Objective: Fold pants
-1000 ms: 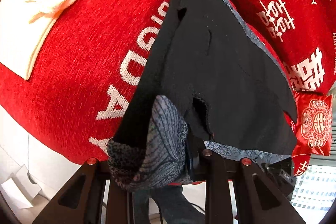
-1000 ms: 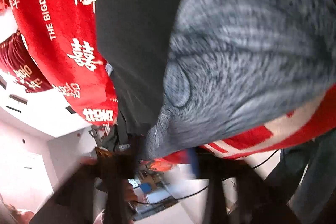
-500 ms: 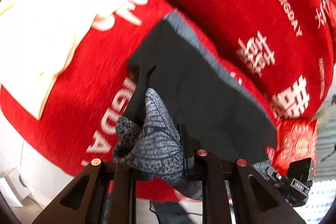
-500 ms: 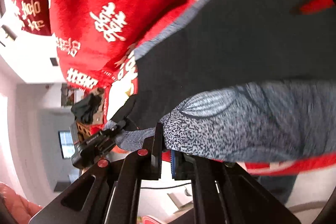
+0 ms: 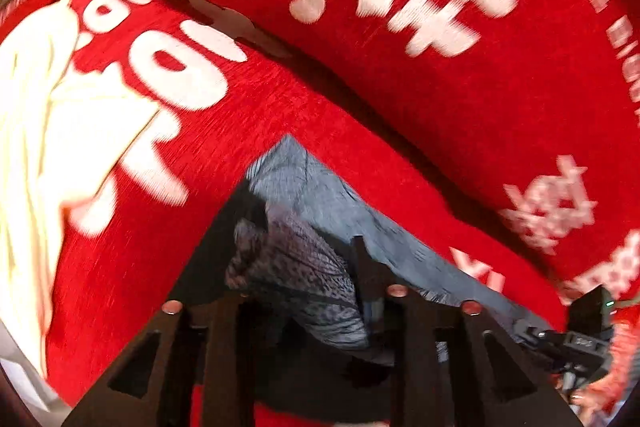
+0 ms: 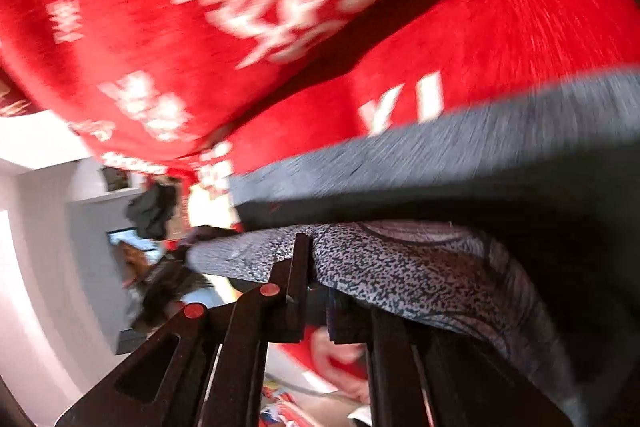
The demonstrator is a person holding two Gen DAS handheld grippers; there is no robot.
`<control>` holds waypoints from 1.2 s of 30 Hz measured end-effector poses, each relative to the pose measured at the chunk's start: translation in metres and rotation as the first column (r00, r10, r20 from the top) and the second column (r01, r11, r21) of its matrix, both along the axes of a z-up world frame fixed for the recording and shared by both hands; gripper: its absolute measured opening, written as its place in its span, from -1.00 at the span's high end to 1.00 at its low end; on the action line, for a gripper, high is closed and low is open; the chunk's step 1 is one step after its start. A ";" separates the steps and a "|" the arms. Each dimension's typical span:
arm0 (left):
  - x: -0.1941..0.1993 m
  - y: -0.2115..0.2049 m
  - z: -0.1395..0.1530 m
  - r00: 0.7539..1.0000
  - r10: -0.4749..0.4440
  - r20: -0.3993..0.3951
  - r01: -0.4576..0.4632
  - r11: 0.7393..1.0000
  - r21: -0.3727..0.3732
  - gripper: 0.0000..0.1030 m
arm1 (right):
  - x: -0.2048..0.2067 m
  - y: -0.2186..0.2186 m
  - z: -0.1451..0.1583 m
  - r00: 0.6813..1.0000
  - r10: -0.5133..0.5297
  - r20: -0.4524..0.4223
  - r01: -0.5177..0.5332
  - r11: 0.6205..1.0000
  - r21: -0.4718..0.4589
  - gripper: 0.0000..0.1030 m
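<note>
The pants are grey with a dark speckled leaf print and a black inner side. In the left wrist view the pants [image 5: 320,223] lie on the red sofa seat [image 5: 240,131], and my left gripper [image 5: 300,291] is shut on a bunched edge of them. In the right wrist view my right gripper [image 6: 316,267] is shut on the speckled edge of the pants [image 6: 420,267], which stretch away to the right over the red seat [image 6: 500,39]. Both views are blurred by motion.
A cream cloth [image 5: 36,131] lies on the seat at the left. Red back cushions [image 5: 440,27] with white lettering stand behind the seat. A black device [image 5: 580,331] shows at the lower right. White walls and room clutter [image 6: 152,211] show at the left.
Both grippers have carried the held pants edge forward toward the sofa back. The black inner side that was spread wide is now mostly covered, and the pants look much shorter in the left view.
</note>
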State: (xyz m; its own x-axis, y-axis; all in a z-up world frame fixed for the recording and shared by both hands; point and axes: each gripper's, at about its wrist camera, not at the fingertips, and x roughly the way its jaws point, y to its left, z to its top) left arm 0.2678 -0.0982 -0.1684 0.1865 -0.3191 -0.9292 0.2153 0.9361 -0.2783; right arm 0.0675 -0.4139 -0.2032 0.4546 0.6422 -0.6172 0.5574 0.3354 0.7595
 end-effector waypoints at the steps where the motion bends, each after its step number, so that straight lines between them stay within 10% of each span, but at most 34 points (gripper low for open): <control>1: 0.003 -0.005 -0.009 1.000 0.000 -0.005 0.000 1.000 0.026 0.37 | 0.009 -0.003 -0.013 1.000 0.020 -0.016 -0.020 1.000 -0.012 0.80; 7: 0.008 -0.005 -0.018 1.000 0.016 -0.015 -0.015 0.998 0.065 0.34 | 0.032 -0.007 -0.042 0.996 0.082 -0.039 -0.084 0.996 -0.036 0.77; 9: 0.005 0.003 0.001 1.000 0.018 -0.008 -0.017 0.998 0.058 0.34 | 0.034 -0.005 -0.031 0.993 0.115 -0.025 -0.116 0.992 -0.039 0.12; 11: -0.001 0.013 0.022 1.000 0.023 0.016 -0.024 0.998 0.066 -0.11 | 0.033 0.001 -0.005 0.986 0.168 0.021 -0.166 0.984 -0.071 -0.50; 14: -0.010 0.034 0.057 0.992 0.045 0.118 -0.059 0.991 0.116 -0.22 | 0.030 0.010 0.033 0.974 0.219 0.061 -0.205 0.962 -0.183 -0.52; 18: -0.018 0.031 0.054 0.995 -0.004 0.099 -0.011 0.988 0.155 -0.22 | 0.037 0.033 0.055 0.949 0.295 0.109 -0.272 0.943 -0.191 0.12; 26: -0.017 -0.035 -0.031 0.990 -0.128 0.055 0.108 0.952 0.285 -0.22 | 0.098 0.079 -0.004 0.877 0.470 -0.102 -0.468 0.788 -0.399 0.14; 28: -0.021 -0.040 -0.030 0.986 -0.138 0.091 0.104 0.947 0.305 -0.25 | 0.097 0.065 -0.016 0.892 0.433 -0.127 -0.447 0.810 -0.379 0.28; 31: -0.035 -0.051 -0.014 0.969 -0.227 0.094 0.183 0.922 0.341 -0.25 | 0.069 0.033 0.012 0.939 0.338 -0.058 -0.334 0.867 -0.370 0.03; 36: -0.089 -0.091 0.003 0.929 -0.365 0.054 0.339 0.901 0.270 -0.25 | -0.004 0.008 0.052 0.914 0.348 -0.209 -0.405 0.742 -0.534 -0.36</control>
State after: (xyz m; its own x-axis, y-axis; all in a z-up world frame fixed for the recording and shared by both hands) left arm 0.1785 -0.1889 -0.1651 0.2023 -0.1398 -0.9693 0.5581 0.8298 -0.0033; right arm 0.0640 -0.4056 -0.1516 0.1746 0.2811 -0.9437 0.3505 0.8779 0.3263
